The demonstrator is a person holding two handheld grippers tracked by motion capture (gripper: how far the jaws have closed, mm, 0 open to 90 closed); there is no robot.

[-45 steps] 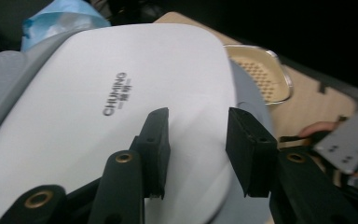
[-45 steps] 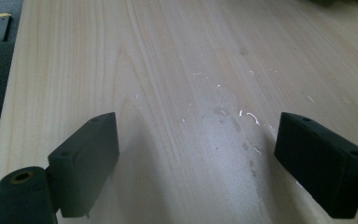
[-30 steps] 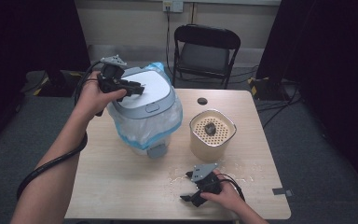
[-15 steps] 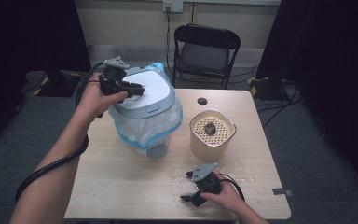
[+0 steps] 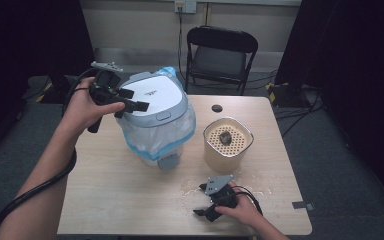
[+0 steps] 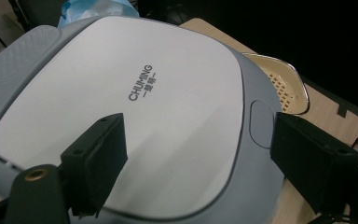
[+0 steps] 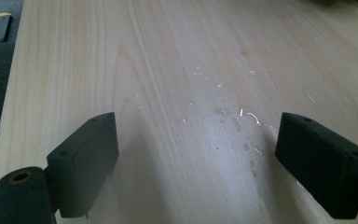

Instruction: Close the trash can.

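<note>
High view: a wooden table (image 5: 130, 200) is occupying the centre of the frame, with a black folding chair (image 5: 221, 52) standing beyond its far edge at upper centre. A grey bin (image 5: 155, 117) with a white lid (image 5: 152, 95) is sitting at centre left, a clear bag (image 5: 182, 130) with a blue edge hanging out below the lid. Just right of it a cream strainer pot (image 5: 228, 145) is standing, holding a small dark object that is too small to identify. A small dark disc (image 5: 217, 108) is lying near the table's far edge. Pale wet streaks (image 7: 233, 112) are glinting on the wood at lower centre.

Left gripper (image 5: 130, 104): the left hand (image 5: 82, 107) is reaching in from the lower left, forearm raised, and is holding the tool above the lid's left part, jaws spread wide with nothing between them. Left gripper view: the lid (image 6: 135, 116), printed "CHUMING", is lying directly beneath the jaws.

Right gripper (image 5: 200, 200): the right hand (image 5: 240, 210) is resting low at the table's near edge, pointing toward frame left, jaws wide apart and empty over bare wood.
</note>
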